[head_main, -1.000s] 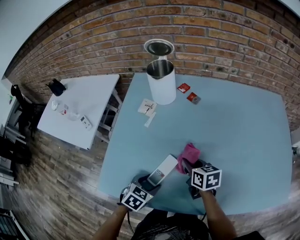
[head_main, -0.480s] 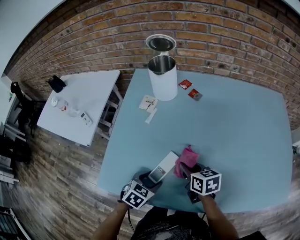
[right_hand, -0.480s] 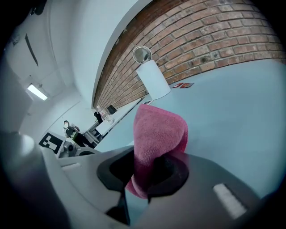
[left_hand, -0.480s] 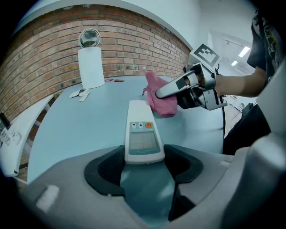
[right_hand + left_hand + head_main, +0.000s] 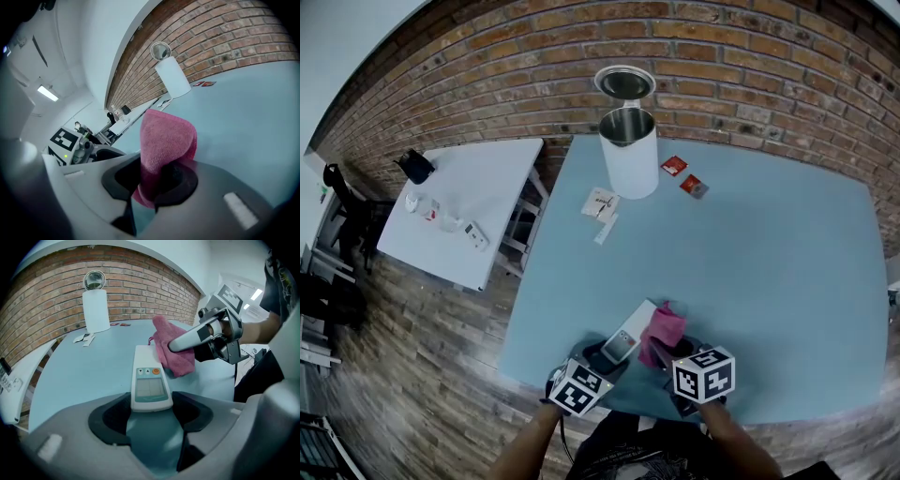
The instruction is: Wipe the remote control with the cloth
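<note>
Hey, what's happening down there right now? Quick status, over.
Left gripper jaws clamped on remote control. Right gripper jaws pinching pink cloth, cloth at remote's side. Nothing between them.

Counted two tables: one blue table (image 5: 750, 281), one white table (image 5: 478, 187). Tallied two grippers: left gripper (image 5: 151, 411) and right gripper (image 5: 154, 180). Found one remote control (image 5: 630, 339) and one cloth (image 5: 661, 333). Noted one white can (image 5: 628, 155), one round metal lid (image 5: 624, 82), two packets, a red packet (image 5: 673, 166) and a red-and-grey packet (image 5: 689, 186), plus two papers, a paper card (image 5: 599, 202) and a paper strip (image 5: 605, 229). Made out one black object (image 5: 416, 169) on the white table, among small bits too tiny to count.
</note>
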{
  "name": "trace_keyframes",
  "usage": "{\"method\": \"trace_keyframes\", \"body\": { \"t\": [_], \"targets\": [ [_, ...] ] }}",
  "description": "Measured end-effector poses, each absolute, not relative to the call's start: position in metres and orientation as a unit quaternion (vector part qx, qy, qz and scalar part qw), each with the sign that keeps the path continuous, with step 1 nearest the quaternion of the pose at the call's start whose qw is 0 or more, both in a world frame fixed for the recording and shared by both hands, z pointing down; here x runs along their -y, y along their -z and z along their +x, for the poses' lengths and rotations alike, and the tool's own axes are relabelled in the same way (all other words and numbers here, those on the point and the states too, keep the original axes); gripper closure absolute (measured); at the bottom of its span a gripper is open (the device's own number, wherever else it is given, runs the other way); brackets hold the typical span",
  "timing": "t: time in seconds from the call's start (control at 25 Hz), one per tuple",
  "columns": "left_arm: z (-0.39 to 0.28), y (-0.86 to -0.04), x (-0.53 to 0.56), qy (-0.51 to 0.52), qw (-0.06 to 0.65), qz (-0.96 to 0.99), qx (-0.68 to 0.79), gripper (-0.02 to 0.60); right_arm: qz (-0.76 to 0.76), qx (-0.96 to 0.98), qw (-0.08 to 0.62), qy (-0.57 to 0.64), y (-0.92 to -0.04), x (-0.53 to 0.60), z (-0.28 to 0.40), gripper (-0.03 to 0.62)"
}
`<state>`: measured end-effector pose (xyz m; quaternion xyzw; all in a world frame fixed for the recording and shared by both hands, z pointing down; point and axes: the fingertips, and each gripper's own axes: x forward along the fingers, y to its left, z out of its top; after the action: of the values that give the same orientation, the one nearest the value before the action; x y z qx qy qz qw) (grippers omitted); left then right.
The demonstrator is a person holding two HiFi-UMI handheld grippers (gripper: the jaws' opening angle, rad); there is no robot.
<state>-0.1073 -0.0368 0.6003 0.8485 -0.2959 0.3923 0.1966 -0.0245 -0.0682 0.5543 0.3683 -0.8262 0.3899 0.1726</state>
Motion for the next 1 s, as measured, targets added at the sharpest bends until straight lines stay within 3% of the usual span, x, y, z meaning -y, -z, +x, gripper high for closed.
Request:
{"method": "trace_keyframes", "body": {
  "t": [0.76,1.0],
  "targets": [
    [-0.109,-0.603,0.037,-0.396,0.202,0.844,0.300,0.305,0.286,0.858,0.198,-0.377,-0.555,0.024,-0.070,0.520],
    [-0.108,-0.602,0.037,-0.394,0.202,0.844,0.302,0.305,0.301,0.863,0.187,-0.360,-0.541,0.043,-0.049,0.520]
  ]
}}
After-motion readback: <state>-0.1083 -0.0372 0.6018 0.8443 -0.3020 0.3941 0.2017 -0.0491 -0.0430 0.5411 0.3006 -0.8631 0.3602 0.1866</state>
